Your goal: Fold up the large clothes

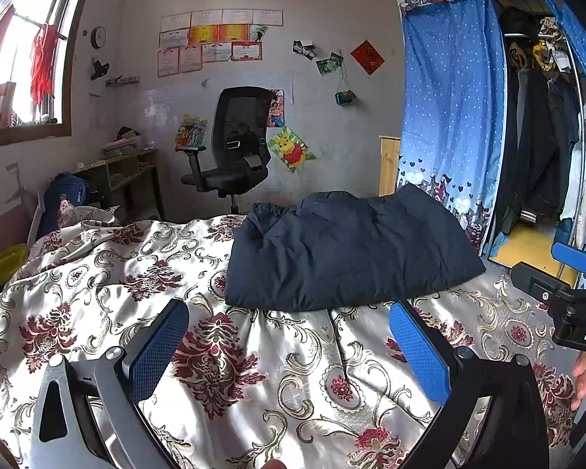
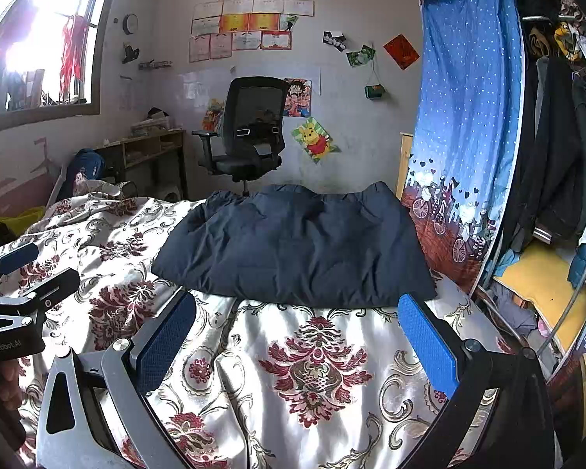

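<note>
We are holding the left gripper [image 1: 289, 346] and the right gripper [image 2: 297, 336] low over the floral bedspread [image 1: 222, 371], each with its blue pads spread wide apart and gripping nothing. Just beyond both, a dark navy garment [image 2: 297, 246] is lying folded into a puffy, wrinkled rectangle on the bedspread, untouched. Farther back, a black office chair [image 1: 230, 148] is standing against the wall, beside a blue curtain [image 2: 468, 97].
</note>
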Tool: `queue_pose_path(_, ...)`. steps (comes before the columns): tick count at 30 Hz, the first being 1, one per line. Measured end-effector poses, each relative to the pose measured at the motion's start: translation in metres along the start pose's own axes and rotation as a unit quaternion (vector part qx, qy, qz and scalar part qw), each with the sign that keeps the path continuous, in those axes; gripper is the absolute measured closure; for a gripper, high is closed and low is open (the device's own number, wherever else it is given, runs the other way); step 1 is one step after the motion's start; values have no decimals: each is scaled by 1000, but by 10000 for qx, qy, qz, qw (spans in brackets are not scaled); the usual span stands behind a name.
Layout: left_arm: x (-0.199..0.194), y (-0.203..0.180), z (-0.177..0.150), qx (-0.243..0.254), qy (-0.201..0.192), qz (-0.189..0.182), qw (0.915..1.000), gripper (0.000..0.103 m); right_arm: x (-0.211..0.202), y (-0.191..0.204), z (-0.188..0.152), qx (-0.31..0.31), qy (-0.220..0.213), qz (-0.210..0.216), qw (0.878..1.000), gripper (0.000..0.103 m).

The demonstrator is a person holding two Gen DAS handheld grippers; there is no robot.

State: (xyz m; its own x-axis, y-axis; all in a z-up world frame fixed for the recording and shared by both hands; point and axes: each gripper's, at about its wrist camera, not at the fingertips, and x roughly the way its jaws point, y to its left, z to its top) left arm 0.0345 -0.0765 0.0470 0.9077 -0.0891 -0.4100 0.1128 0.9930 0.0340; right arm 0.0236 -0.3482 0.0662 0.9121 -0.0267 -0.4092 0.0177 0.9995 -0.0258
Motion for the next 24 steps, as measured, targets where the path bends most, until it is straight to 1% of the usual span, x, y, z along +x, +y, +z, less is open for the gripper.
queue_pose_path(24, 0, -1, -1, 3, -7, 3, 10000, 0, -1, 5, -4, 33, 24, -26, 10000, 1)
